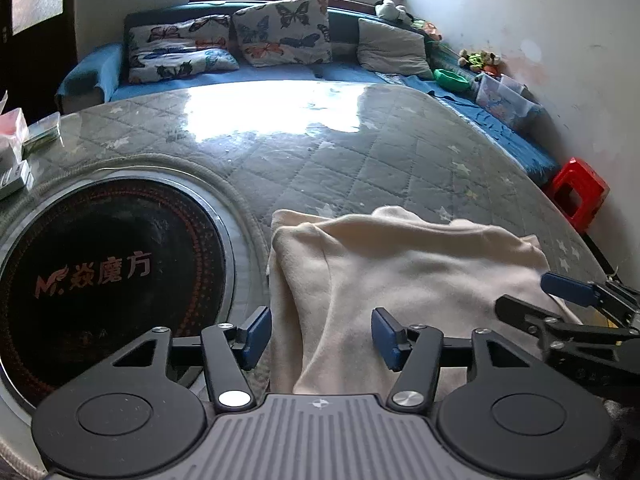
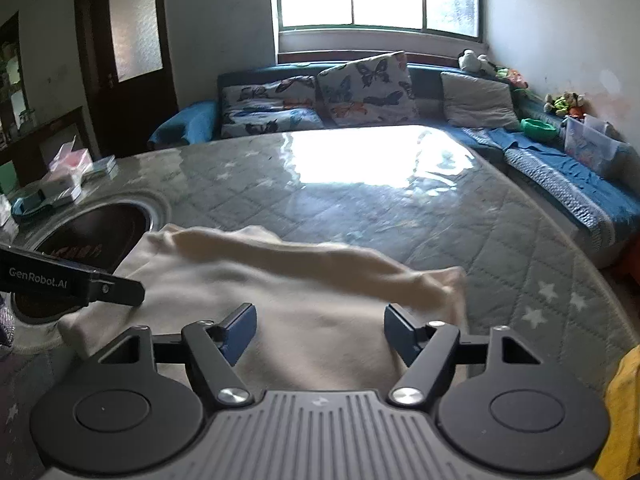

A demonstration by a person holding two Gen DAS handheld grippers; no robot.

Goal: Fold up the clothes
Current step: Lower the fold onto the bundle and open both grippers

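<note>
Cream garment (image 1: 400,264), partly folded, is laid on the quilted tabletop (image 1: 360,152) beside the round inset heater (image 1: 112,272), its long axis running crosswise in front of both claws. Left claw (image 1: 320,334) is held spread over the garment's near left part, nothing pinched; right claw (image 2: 320,334) is likewise spread and empty over the near right part. Each end is judged nearest to the claw on its own side.

one cream garment (image 1: 400,272), three cushions (image 1: 284,32) (two butterfly-print)
</note>
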